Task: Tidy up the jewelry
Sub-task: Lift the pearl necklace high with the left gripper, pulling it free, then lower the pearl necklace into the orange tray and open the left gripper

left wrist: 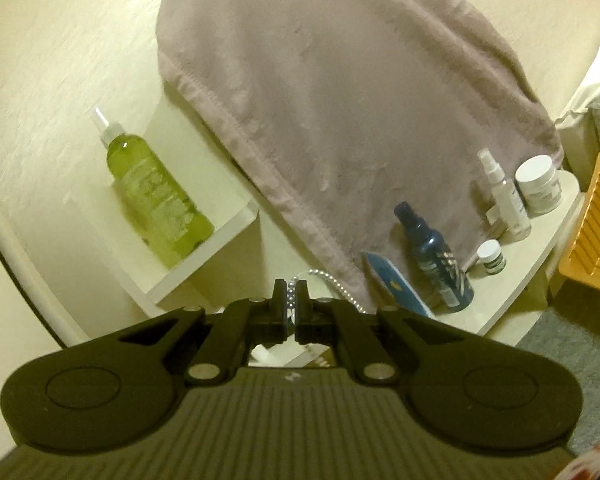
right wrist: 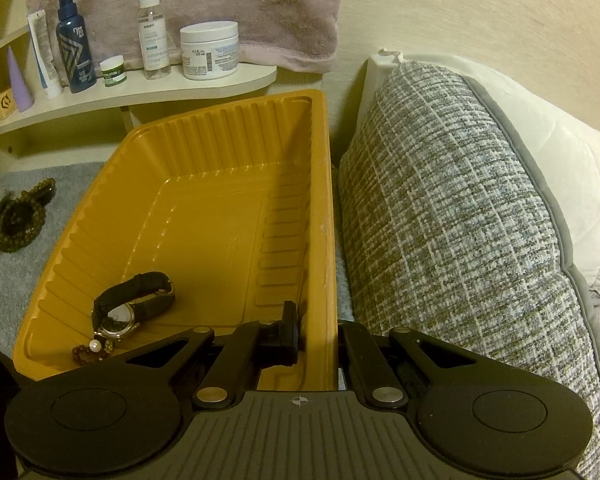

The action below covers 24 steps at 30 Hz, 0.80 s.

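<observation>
**Pearls in L, tray wall in R**

While my left gripper (left wrist: 291,304) hangs up near the wall, its fingers pinch a strand of pearl beads (left wrist: 332,280); the rest of the strand trails off to the right, twd the pink towel (left wrist: 332,100). A green bottle (left wrist: 156,196) stands on a small shelf to the left, a dark blue spray bottle (left wrist: 434,258) w/ other toiletries on the shelf to the right.

My right gripper (right wrist: 314,330) clamps the right wall of the orange tray (right wrist: 220,128), one finger inside, the other hidden outside. In the tray's near left corner lie a black-strap watch (right wrist: 130,304) and a bead piece w/ one pearl (right wrist: 95,347). Dark bead bracelets (right wrist: 16,216) sit on the grey cloth left of the tray; a tweed cushion (right wrist: 460,220) is just beside it on the right.
</observation>
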### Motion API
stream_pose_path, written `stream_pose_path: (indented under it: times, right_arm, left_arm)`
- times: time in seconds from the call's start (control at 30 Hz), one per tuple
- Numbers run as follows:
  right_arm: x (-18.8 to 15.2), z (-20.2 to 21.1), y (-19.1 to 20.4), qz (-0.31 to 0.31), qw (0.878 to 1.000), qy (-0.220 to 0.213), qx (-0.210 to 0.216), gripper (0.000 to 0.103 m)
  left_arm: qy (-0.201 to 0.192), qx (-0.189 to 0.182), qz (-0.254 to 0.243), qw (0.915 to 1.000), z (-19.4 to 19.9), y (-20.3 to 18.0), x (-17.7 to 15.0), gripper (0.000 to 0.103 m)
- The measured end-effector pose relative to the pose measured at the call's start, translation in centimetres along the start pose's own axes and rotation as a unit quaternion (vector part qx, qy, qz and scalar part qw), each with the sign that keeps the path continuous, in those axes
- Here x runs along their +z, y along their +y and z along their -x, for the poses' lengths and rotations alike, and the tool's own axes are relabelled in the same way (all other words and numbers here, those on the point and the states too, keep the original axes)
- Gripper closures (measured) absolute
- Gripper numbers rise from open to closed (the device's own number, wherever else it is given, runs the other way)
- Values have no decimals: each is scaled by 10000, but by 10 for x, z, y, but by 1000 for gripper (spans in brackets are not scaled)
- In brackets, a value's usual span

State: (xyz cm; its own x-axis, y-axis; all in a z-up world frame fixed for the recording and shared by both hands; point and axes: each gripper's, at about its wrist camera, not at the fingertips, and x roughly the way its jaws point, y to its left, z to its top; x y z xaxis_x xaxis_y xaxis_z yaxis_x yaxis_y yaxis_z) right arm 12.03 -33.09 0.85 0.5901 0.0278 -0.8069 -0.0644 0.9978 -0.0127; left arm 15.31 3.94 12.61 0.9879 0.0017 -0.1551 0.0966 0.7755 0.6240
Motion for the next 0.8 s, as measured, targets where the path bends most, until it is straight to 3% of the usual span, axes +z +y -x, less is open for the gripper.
stream_pose_path:
  times: [0.17, 0.4, 0.8]
  right_arm:
    - [2, 0, 1, 8, 10000, -12, 4, 100]
    - [2, 0, 1, 10, 10000, -36, 1, 100]
    - [1, 1, 0, 14, 10000, -98, 8, 100]
  left_arm:
    - [-86, -255, -35, 9996, 4, -6, 10, 100]
    - [-334, -881, 177, 9954, 9, -20, 33, 100]
    - [-974, -2115, 818, 9691, 13, -65, 93, 100]
